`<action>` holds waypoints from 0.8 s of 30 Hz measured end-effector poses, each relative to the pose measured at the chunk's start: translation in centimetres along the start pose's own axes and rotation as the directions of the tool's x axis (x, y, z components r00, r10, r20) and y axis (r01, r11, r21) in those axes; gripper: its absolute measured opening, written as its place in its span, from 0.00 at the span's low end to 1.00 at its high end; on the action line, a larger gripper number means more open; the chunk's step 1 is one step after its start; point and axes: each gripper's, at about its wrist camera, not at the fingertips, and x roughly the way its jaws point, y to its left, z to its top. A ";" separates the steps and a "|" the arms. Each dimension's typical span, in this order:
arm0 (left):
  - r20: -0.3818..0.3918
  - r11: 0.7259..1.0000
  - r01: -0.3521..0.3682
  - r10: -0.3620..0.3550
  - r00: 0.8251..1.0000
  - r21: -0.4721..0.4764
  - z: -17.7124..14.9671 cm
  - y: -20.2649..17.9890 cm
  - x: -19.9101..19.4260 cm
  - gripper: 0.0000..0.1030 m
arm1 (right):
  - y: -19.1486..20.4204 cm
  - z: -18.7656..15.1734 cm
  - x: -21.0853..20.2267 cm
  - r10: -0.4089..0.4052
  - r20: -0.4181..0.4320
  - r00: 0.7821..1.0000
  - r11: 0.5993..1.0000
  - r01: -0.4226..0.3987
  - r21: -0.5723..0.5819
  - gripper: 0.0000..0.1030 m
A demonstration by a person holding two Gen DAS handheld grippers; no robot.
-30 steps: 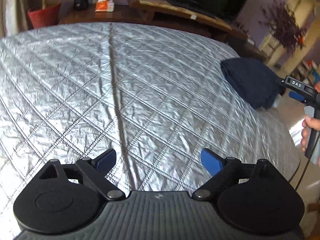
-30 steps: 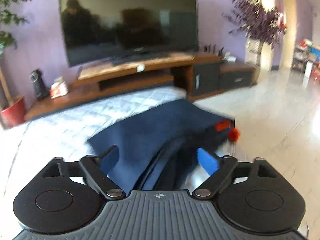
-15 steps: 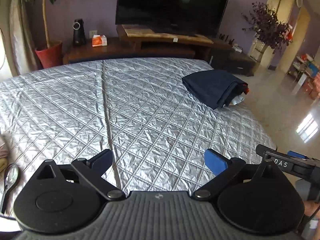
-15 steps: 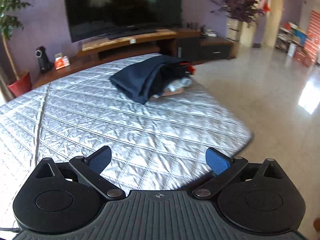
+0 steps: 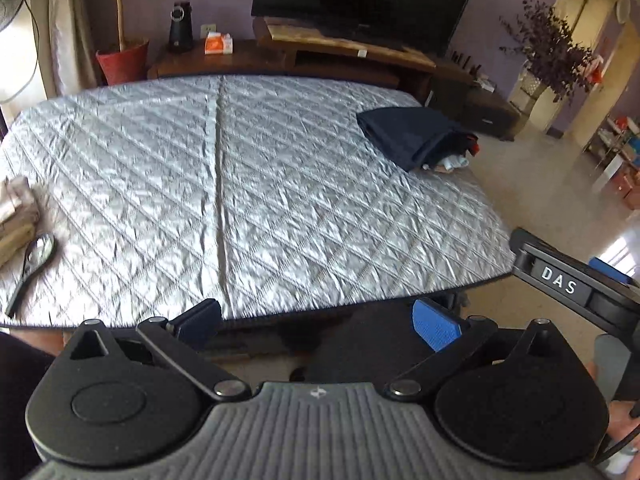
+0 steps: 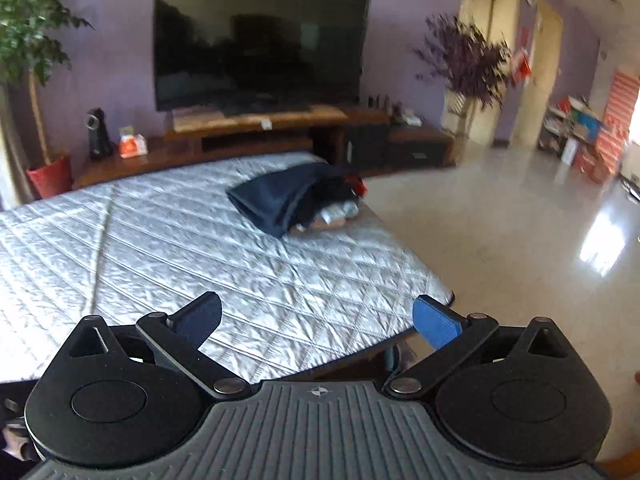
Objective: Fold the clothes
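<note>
Grippers (image 5: 316, 320) farther back; beige cloth (image 5: 16, 216) cropped.

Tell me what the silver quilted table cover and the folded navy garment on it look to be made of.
Silver quilted table cover: seemingly a foil-like coated fabric, shiny and crinkled, stitched in diamonds. Folded navy garment: soft matte woven cloth, perhaps cotton or a blend; it drapes in limp folds without shine.

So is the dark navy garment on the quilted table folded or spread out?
Folded: the navy garment lies as a compact doubled bundle atop other clothes near the table corner.
</note>
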 end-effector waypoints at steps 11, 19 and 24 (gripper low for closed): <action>0.095 0.999 -0.036 0.034 0.995 0.018 -2.1 -1.4 -5.0 0.99 | -1.6 -0.3 -5.6 0.027 0.009 1.000 0.999 -0.027 0.019 0.99; 0.154 0.996 -0.050 0.039 0.987 0.068 -4.0 -3.2 -7.4 0.99 | -2.5 -0.7 -8.5 0.040 0.033 0.999 0.998 -0.041 0.045 1.00; 0.189 0.995 -0.059 0.042 0.981 0.084 -5.0 -3.9 -8.8 0.99 | -2.2 -1.1 -10.6 0.047 0.073 0.996 0.998 -0.049 0.028 1.00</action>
